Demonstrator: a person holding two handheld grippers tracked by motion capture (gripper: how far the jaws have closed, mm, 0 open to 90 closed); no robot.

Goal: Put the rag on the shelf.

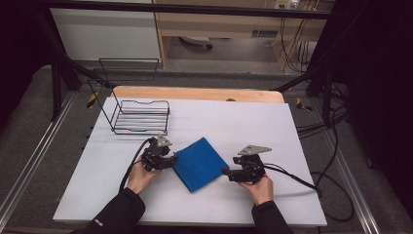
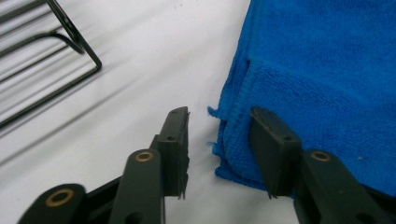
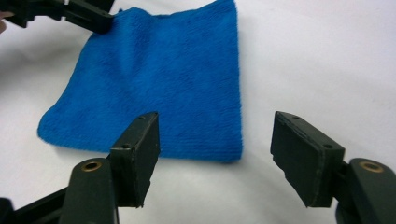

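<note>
Here the white table point(image 1: 272, 126) carries my folded blue cloth point(image 1: 199, 163) at its middle, laid flat, likely for another fold, near the wire rack point(image 1: 141, 117). My left gripper point(image 2: 219, 126) straddles its edge, jaws apart; my right gripper point(image 3: 215, 140) gapes wide, holding nothing.

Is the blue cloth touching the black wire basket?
Apart. The high view shows bare white table between the blue cloth and the wire basket.
</note>
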